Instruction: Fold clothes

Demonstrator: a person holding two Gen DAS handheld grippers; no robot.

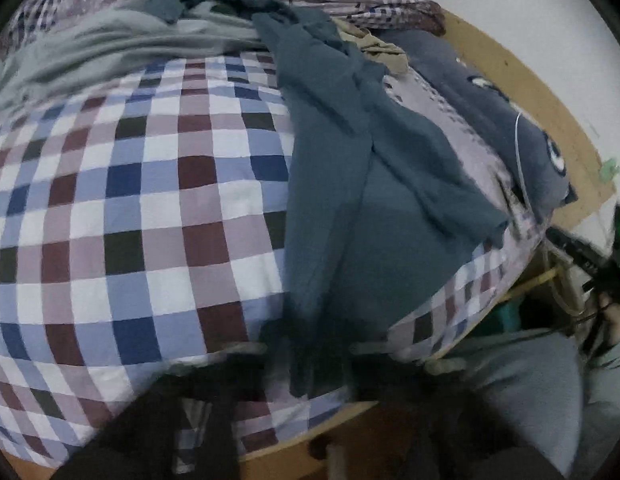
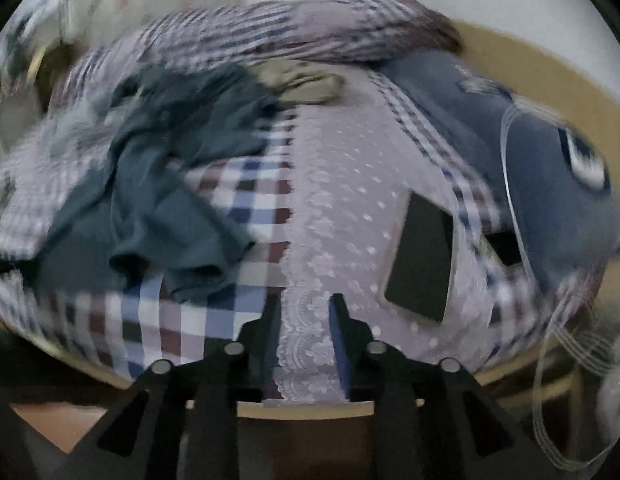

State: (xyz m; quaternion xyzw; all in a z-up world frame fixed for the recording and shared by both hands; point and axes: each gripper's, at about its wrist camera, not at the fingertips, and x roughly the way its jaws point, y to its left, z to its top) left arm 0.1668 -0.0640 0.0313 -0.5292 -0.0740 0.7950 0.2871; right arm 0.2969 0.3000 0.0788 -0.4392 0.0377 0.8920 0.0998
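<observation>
Left wrist view: teal garment [image 1: 349, 184] lies spread lengthwise on the bed [image 1: 130, 208], running from the pile at the far end down to the near edge, over the checked cover. Its near end drops into the left gripper [image 1: 306, 350]; fingers are dark and blurred there, w/ cloth between them, so it looks clamped on the garment, tho the blur makes it hard to be sure. A grey garment [image 1: 110, 48] lies crumpled across the far side, touching the teal one at the top. A beige cloth [image 1: 381, 50] sits just beside the teal one, far right. A dark blue pillow [image 1: 509, 128] w/ a printed face lies along the right side of the bed, against the wooden bed frame [image 1: 529, 80]. A white cable [image 1: 519, 152] crosses the pillow.

Right wrist view, motion-blurred: right gripper [image 2: 306, 320] is open, nothing between its fingers [image 2: 339, 320], hovering over the near bed edge above a lilac lace strip [image 2: 310, 240] of the cover. Teal garment [image 2: 158, 184] is bunched left of centre here, well apart from this gripper. A dark phone [image 2: 419, 256] lies flat on the lilac dotted part, right of the gripper. Pillow [image 2: 549, 168] is beyond it, cable [image 2: 513, 208] looping over its edge.
</observation>
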